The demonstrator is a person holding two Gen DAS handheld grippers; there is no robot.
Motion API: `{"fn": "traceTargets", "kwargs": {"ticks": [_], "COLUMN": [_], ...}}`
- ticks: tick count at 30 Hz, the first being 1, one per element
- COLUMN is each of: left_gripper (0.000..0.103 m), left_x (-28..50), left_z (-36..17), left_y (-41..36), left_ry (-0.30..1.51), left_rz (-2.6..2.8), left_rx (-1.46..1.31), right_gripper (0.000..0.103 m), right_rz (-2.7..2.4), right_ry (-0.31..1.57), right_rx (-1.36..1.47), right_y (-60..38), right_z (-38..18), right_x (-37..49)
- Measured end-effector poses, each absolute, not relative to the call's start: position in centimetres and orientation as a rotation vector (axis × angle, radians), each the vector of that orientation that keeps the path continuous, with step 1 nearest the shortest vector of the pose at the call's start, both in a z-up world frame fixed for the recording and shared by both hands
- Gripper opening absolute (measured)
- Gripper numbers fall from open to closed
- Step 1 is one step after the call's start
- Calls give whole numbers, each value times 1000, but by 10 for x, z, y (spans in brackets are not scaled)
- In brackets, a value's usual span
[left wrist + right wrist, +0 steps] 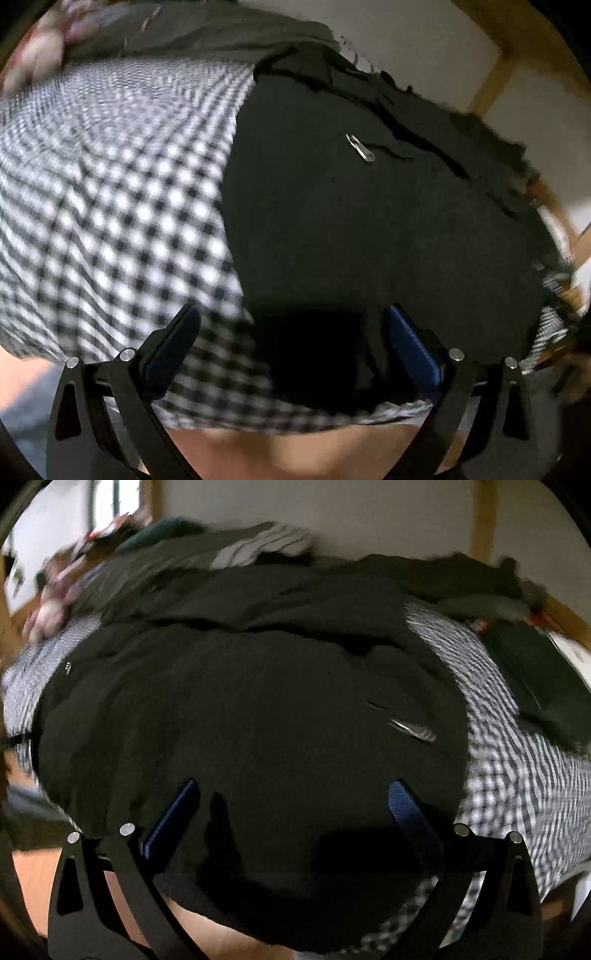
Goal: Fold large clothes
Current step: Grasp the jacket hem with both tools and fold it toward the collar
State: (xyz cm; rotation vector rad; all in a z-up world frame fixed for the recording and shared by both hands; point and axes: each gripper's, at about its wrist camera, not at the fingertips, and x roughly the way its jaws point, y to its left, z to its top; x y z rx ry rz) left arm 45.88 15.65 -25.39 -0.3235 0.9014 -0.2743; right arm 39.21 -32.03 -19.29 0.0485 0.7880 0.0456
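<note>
A large dark garment [351,221] with a silver zipper pull [360,147] lies spread on a black-and-white checked cloth [110,206]. My left gripper [291,314] is open, its jaws wide apart above the garment's near left edge where it meets the checks. In the right wrist view the same dark garment [240,720] fills the middle, with a zipper pull [410,731] to the right. My right gripper [291,790] is open over the garment's near edge and holds nothing. Both views are motion-blurred.
The checked cloth [517,768] shows right of the garment. Other clothes [229,550] are piled at the back against a white wall with wooden beams [495,81]. A pinkish item [48,609] lies far left. A wooden floor [33,871] shows below.
</note>
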Motion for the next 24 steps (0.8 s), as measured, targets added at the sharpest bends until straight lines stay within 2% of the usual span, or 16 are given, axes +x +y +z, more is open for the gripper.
{"fn": "traceTargets", "kwargs": {"ticks": [6,13,15,17,19,20,24], "left_gripper": [98,98,88,50,32,27,21], "left_x": [462,466,470,469,466,464,457], "left_z": [-269,-259,-252,-246,-243,-242,-238], "left_y": [164,164,155,149,152,154,159], "left_ry": [836,888,921,960,964,967,960], "left_rz": [-348,-401,-400,-359,-361,-373,-422], "left_rx": [-582,-814,-795,-727,-754,-768,-778], "right_gripper": [101,101,100,100,99,97,97], "right_rz": [29,98,120,145,167,171,121], "right_ry": [766,807,835,849,830,840,929], "right_rx": [259,440,542,633,664,643,631], "right_y": [-356,-367,-376,-384,-388,-388,-391], "right_z": [-212,-229,-236,-242,-244,-245,-264], "right_x": [361,347,349,350,348,349,356]}}
